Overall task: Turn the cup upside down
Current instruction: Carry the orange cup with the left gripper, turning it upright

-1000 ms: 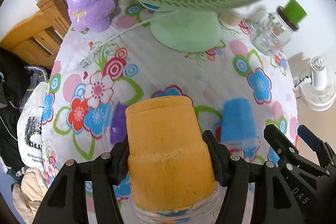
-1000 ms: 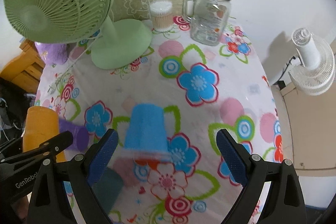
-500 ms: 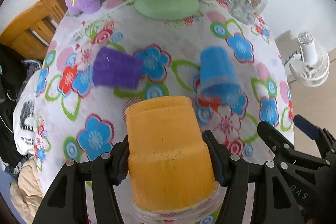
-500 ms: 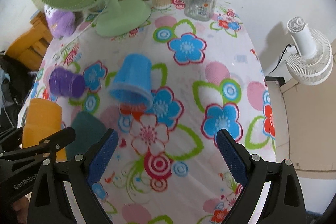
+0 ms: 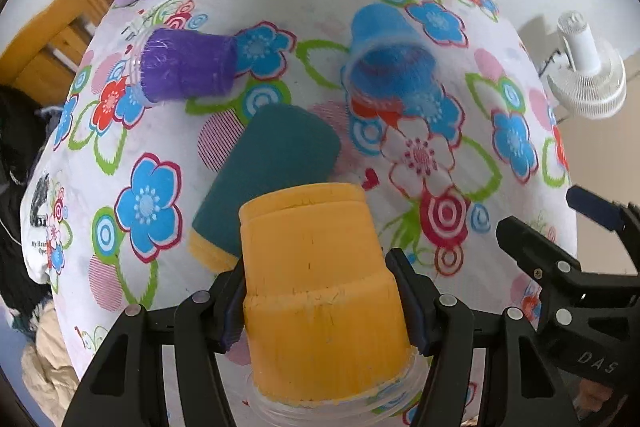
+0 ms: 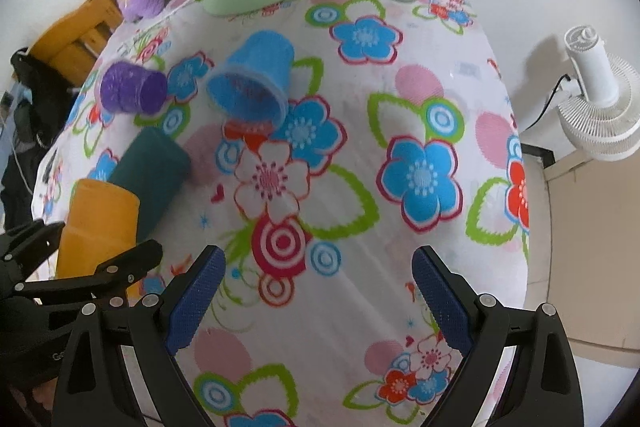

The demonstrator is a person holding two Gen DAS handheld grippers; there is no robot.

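My left gripper (image 5: 320, 299) is clamped on the orange cup (image 5: 320, 291), one finger on each flank. The cup's closed base points away from the camera and its clear rim lies nearest the lens. In the right wrist view the orange cup (image 6: 98, 223) appears above the left edge of the flowered tablecloth (image 6: 420, 87), held off the cloth as far as I can judge.

My right gripper (image 6: 316, 291) stands wide apart and holds nothing, hovering over the cloth.

Three further cups lie on their sides: a teal cup (image 5: 268, 179) just beyond the orange one, a purple cup (image 5: 184, 67) to its left, and a blue cup (image 5: 390, 55) with its mouth toward me.

I judge the grasp and lift complete. What remains is to set the orange cup down on its rim and release it; none of the other cups is inverted yet.
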